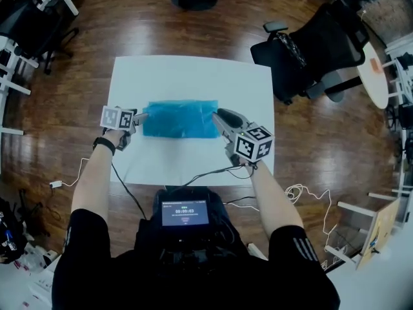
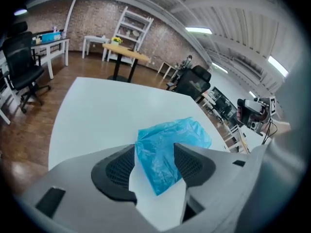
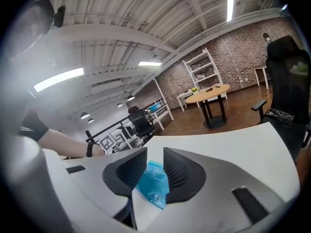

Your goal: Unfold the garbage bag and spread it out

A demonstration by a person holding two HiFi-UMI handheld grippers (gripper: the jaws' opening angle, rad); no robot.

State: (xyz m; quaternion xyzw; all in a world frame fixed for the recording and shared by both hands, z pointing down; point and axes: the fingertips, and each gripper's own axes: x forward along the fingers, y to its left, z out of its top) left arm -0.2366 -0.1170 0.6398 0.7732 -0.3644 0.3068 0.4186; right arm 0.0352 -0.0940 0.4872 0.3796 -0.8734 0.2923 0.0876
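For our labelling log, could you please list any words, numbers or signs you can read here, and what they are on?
Screen on the person's chest: text too small to read.
Left marker cube, right marker cube: square patterns, no words.
Garbage bag: no print visible.

Head view: camera sat above the person and looked steeply down; the whole white table (image 1: 193, 76) filled mid-frame at middling range.
Left gripper view: camera rode the left gripper (image 2: 154, 166), close behind its jaws, and faced across the table toward a brick wall (image 2: 97, 18).
Right gripper view: same mounting on the right gripper (image 3: 154, 171) (flatter angle).
Shared by all three: the table and the blue bag (image 1: 181, 118).
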